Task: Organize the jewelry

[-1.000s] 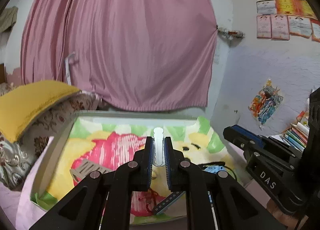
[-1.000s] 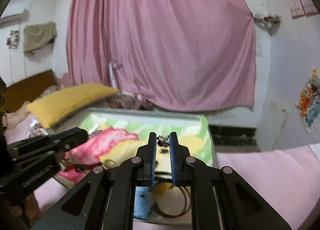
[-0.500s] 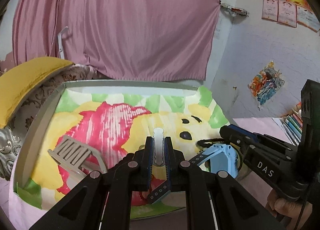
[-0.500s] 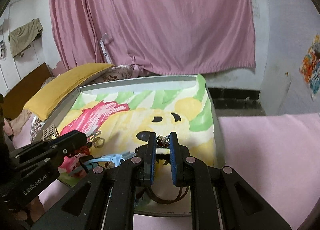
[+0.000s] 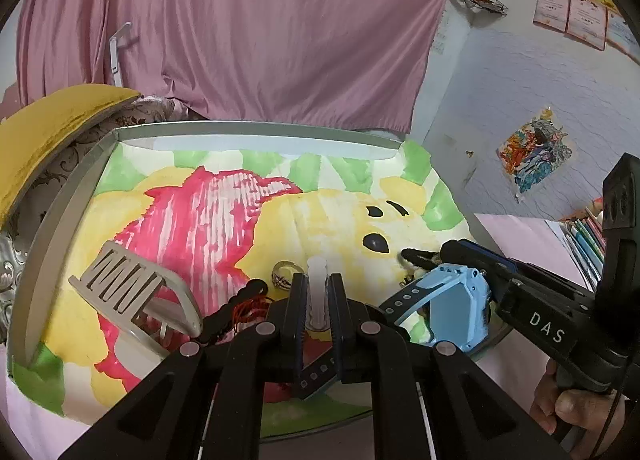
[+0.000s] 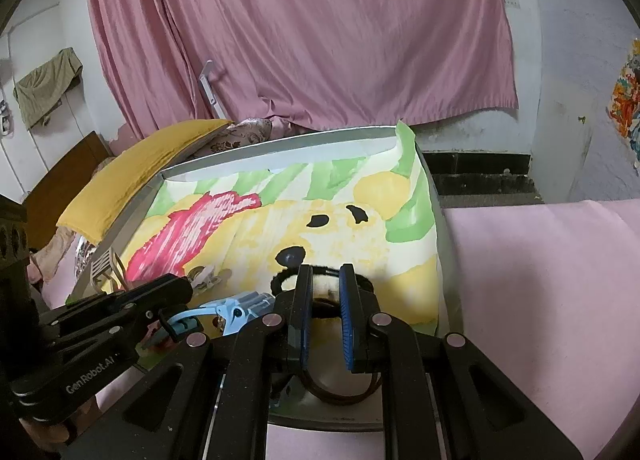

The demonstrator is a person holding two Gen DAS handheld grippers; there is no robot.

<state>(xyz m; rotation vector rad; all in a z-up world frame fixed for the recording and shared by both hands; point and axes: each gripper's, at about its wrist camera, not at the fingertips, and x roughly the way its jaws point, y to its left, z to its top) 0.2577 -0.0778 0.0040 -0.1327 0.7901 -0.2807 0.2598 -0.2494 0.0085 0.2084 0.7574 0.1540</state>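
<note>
A metal tray (image 5: 60, 220) lined with a painted sheet fills mid-frame in both views, jewelry bunched at its lower edge: a grey comb (image 5: 120, 288) at lower left, a blue watch (image 5: 456, 304) at lower right, a ring (image 5: 285, 274) near centre. The left tool (image 5: 318, 302) is clamped on a white tube (image 5: 317, 280); the right tool (image 6: 326, 312), nearly closed over a black hair tie (image 6: 320, 272), shows nothing clearly held. Crowded together, the tools could knock the watch or ring off the tray.

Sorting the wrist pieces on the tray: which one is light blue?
The watch, with its holed strap and chunky square case, near the tray's front right. The beaded bracelet beside it is black, strung with red thread.
</note>
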